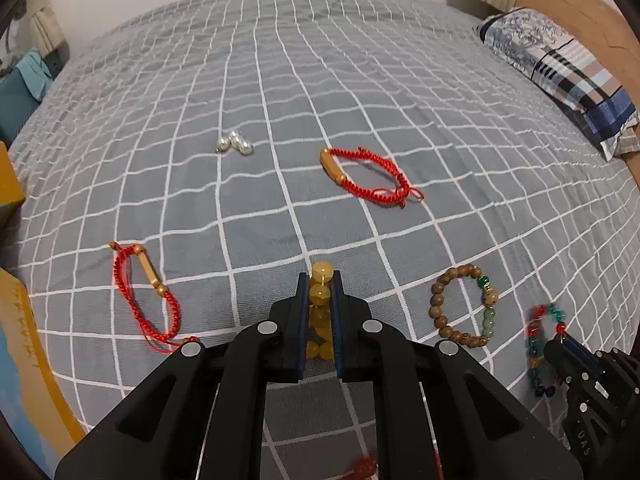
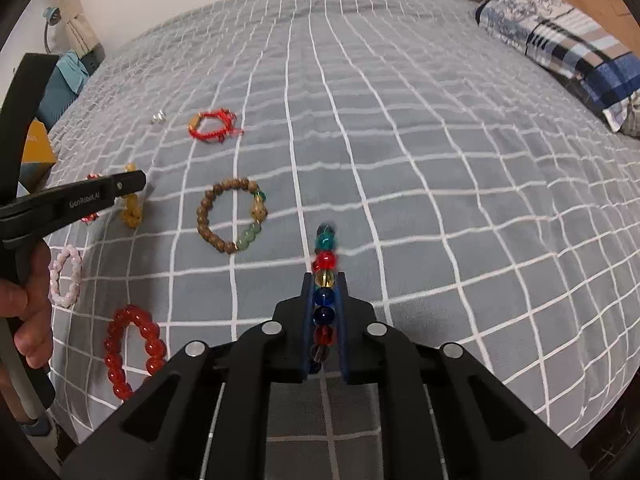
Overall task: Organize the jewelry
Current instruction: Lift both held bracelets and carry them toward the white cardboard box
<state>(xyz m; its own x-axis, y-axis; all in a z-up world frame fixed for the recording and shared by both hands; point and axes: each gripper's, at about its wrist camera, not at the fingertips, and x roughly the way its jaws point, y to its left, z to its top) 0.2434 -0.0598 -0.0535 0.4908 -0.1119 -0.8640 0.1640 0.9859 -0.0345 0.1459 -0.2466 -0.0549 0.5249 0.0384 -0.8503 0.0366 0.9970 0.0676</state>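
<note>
My left gripper (image 1: 319,280) is shut on a yellow bead bracelet (image 1: 320,294) and holds it over the grey checked bedspread (image 1: 280,80). My right gripper (image 2: 325,278) is shut on a multicoloured glass bead bracelet (image 2: 325,258), held just above the bed. The brown wooden bead bracelet (image 1: 464,306) lies between the two grippers; it also shows in the right wrist view (image 2: 230,216). Two red cord bracelets (image 1: 370,174) (image 1: 146,294) and silver pearl earrings (image 1: 234,144) lie further out.
A red bead bracelet (image 2: 134,350) and a pink bead bracelet (image 2: 66,276) lie near the bed's front left edge. A yellow and blue box (image 1: 8,184) stands at the left edge. A patterned pillow (image 1: 560,72) lies at the far right against a wooden headboard (image 1: 580,4).
</note>
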